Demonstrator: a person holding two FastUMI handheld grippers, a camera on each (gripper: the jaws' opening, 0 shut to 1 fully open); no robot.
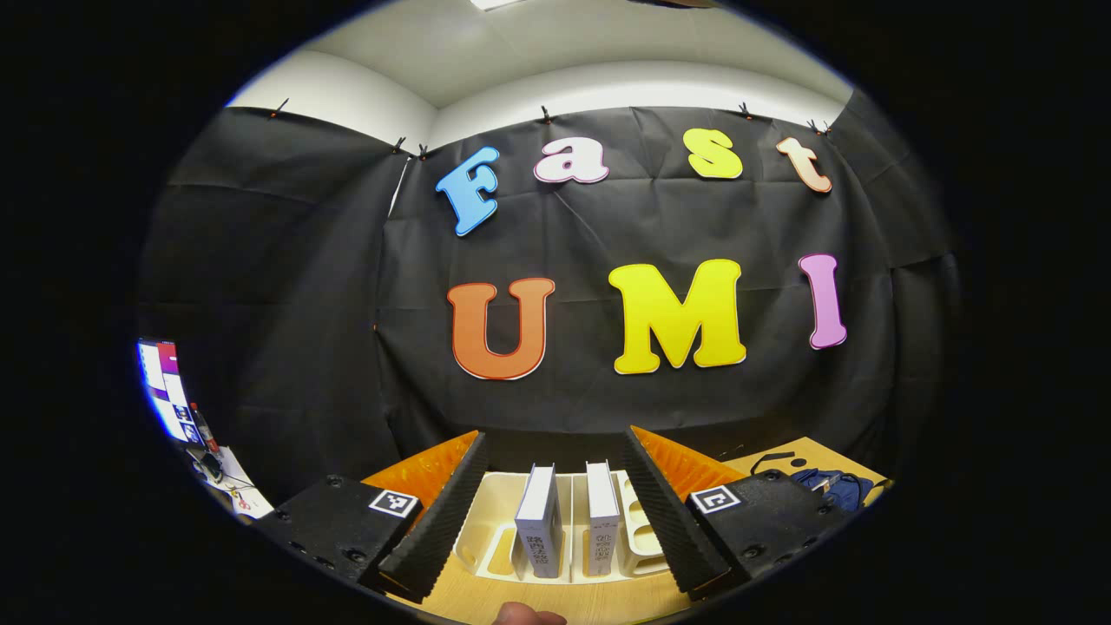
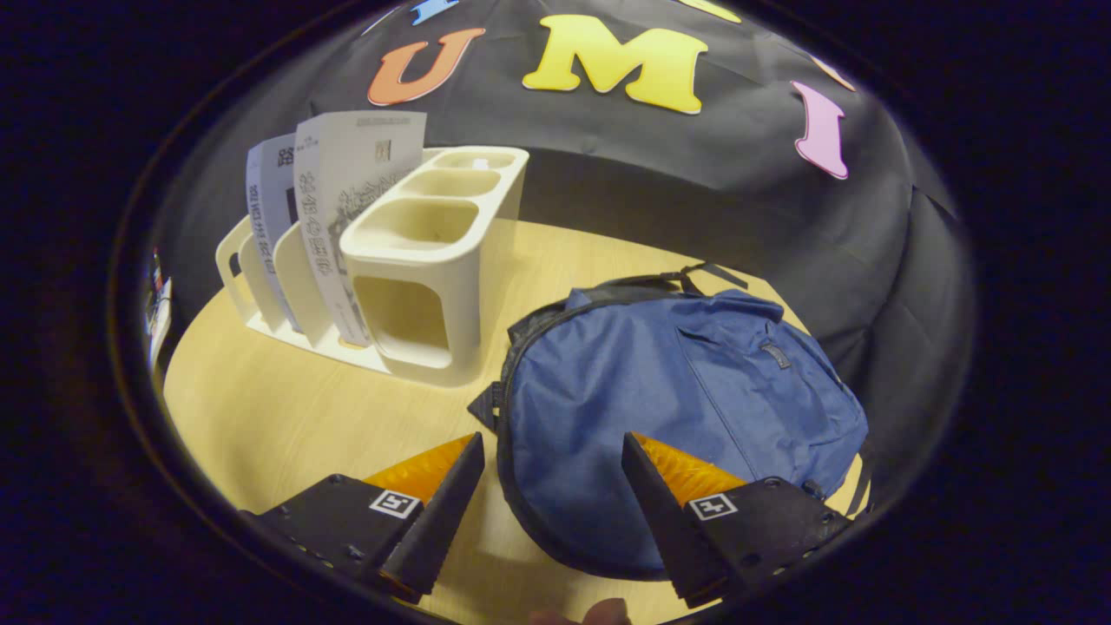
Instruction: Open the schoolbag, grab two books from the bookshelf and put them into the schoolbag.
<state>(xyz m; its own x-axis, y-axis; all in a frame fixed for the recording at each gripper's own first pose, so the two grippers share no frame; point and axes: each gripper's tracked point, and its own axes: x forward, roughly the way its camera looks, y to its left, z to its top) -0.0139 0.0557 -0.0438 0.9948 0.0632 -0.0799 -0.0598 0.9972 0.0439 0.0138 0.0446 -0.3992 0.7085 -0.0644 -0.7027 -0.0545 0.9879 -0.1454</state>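
Note:
In the left gripper view my left gripper point(image 1: 555, 438) is open and points at a cream bookshelf point(image 1: 495, 521) on the wooden table. Two books stand upright in it, a grey one point(image 1: 540, 521) and a white one point(image 1: 602, 516). The blue schoolbag point(image 1: 825, 486) shows at the far right there. In the right gripper view my right gripper point(image 2: 551, 443) hovers open above the left edge of the blue schoolbag point(image 2: 677, 399), which lies flat with its zip shut. The bookshelf point(image 2: 425, 260) with both books point(image 2: 347, 182) stands to the bag's left.
The round wooden table point(image 2: 278, 408) has bare room in front of the bookshelf. A lit screen point(image 1: 165, 386) and small items sit on a side surface at the far left. Black cloth walls close the booth behind. A fingertip point(image 1: 521, 615) shows at the bottom edge.

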